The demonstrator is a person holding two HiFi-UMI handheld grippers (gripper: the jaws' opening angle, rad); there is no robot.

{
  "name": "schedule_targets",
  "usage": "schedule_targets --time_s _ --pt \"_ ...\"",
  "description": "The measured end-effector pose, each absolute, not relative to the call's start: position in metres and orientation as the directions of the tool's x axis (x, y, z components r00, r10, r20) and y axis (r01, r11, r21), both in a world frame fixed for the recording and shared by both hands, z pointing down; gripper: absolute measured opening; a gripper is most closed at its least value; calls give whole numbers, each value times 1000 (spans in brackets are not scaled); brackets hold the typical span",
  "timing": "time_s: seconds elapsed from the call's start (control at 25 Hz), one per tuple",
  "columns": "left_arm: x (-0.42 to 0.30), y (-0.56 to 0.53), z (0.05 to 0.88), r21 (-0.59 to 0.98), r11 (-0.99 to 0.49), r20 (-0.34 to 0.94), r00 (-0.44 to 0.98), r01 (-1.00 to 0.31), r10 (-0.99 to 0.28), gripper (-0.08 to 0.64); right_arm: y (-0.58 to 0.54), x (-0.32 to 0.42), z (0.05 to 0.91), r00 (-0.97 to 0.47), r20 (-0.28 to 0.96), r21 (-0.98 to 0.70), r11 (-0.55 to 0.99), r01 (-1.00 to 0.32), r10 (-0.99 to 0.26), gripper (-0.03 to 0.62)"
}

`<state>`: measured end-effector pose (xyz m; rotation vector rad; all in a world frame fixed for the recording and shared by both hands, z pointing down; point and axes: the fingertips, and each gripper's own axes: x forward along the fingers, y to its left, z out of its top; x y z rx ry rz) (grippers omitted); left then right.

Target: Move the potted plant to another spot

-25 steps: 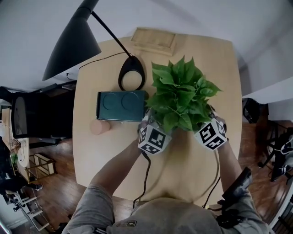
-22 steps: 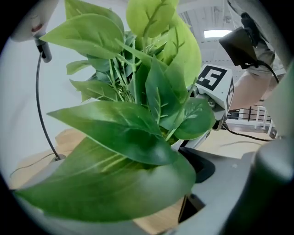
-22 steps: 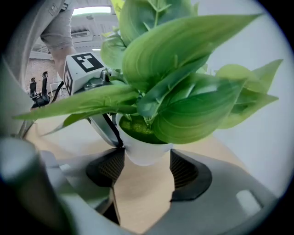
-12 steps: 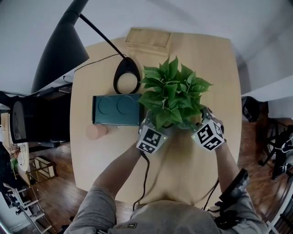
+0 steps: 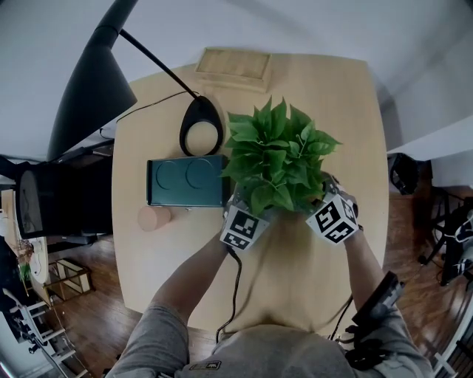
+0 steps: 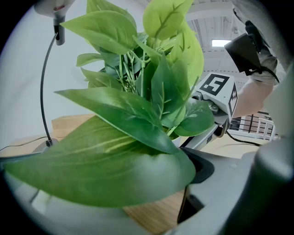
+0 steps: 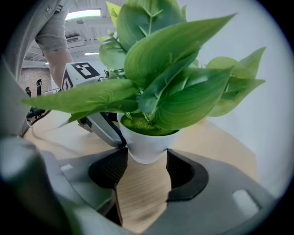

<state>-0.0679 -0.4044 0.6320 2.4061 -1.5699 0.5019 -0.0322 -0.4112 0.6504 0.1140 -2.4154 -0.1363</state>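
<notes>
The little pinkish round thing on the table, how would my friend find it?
Start at the pale wooden table, then find the dark green rectangular box left of the potted plant. The pinkish cylinder sits off that box's near left corner, close to the table's left edge. It is the only small, peach-coloured thing; the other round thing, the lamp base, is a black ring.

Soft, even light falls on the table (image 5: 310, 273) with faint shadows, while ceiling strip lights (image 7: 83, 13) glare in both gripper views, whose fisheye frames darken at the corners and blur the nearest leaf (image 6: 96, 172).
</notes>
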Motion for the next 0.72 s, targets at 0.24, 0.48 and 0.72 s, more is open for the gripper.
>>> schedule_targets --time_s 0.24,0.48,0.72 --pt "-72 -397 633 -5 -367 409 333 -930 -850 376 -410 -30 650 -762 632 82 990 -114 -140 273" --pt "-81 -372 630 37 -304 421 290 -952 -859 371 -404 -15 627 -785 591 61 981 -184 -185 268" --pt "-71 -338 599 79 -277 397 285 -958 -873 319 -381 11 589 -809 540 17 963 -267 -234 239"
